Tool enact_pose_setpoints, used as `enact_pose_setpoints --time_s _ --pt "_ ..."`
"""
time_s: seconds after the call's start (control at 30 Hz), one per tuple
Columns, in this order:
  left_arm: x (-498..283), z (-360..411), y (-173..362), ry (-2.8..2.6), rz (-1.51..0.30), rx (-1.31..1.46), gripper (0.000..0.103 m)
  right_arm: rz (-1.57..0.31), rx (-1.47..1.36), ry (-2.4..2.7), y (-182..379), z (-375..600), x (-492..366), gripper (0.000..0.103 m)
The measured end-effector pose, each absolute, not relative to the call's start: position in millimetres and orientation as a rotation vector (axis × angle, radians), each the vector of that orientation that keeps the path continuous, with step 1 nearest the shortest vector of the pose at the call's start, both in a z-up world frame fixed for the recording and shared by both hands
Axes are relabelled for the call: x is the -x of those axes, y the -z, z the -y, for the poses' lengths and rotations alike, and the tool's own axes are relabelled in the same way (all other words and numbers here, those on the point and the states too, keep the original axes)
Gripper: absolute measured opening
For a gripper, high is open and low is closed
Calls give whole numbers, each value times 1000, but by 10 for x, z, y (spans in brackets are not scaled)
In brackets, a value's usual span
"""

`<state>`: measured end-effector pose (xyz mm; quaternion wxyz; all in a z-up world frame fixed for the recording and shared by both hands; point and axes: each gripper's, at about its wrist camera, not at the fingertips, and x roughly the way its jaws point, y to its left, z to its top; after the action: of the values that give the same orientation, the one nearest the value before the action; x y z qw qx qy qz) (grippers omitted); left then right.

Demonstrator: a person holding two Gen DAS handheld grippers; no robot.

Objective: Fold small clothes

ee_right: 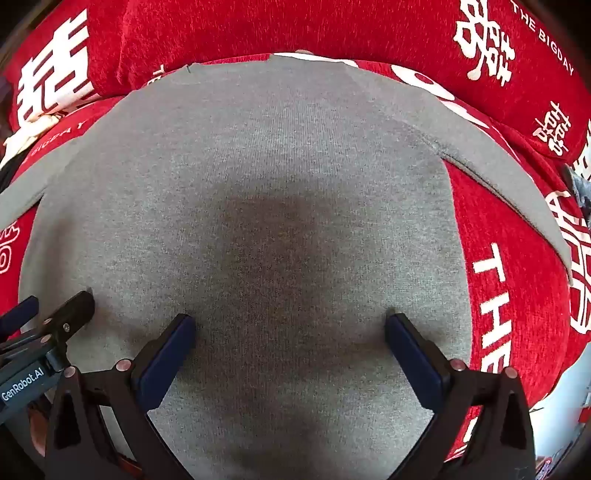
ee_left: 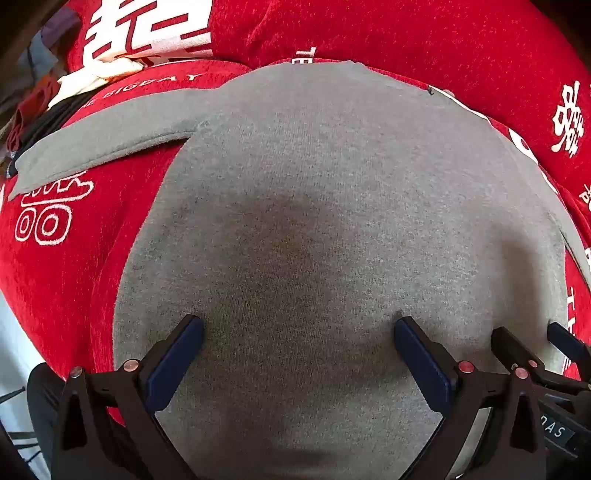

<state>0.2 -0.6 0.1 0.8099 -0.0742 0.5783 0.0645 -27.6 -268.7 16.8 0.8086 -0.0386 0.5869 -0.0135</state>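
1. Grey knit top point(ee_left: 314, 206) spread flat on a red cover point(ee_left: 55, 280) with white lettering and symbols, filling most of both wrist views.
2. Left sleeve point(ee_left: 103, 147) angled out to the side over the red fabric; right sleeve point(ee_right: 517, 192) angled out the other way, also lying on the red.
3. Left tongs point(ee_left: 299, 332) pointing steeply down at the lower part of the body panel, spread wide, blue pads point(ee_left: 177, 358) well apart, nothing pinched between them. Tips look to be right at the fabric, can't tell if actually pressing.
4. Right tongs point(ee_right: 291, 330) same deal: spread wide over the grey knit, blue pads point(ee_right: 413, 354) apart, gripping nothing.
5. Both tongs side by side, near each other: right one peeking in at the edge of the left view, left one peeking in at the edge of the right view, with a "GenRobot.AI" label point(ee_right: 22, 384) readable on its body.
6. Dark shadow patch on the knit ahead of each pair of tongs.
7. Red cushion point(ee_right: 258, 26) with big white characters behind the top's far edge.
8. Pile of other cloth point(ee_left: 44, 107) at the far left corner, too small to make out.
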Motion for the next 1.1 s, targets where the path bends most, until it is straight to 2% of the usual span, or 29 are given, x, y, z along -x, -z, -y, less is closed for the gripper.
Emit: enact_pose_setpoints --time_s 1.1 --pt "50 50 -36 -144 -1208 162 103 -1212 86 27 -241 2659 326 103"
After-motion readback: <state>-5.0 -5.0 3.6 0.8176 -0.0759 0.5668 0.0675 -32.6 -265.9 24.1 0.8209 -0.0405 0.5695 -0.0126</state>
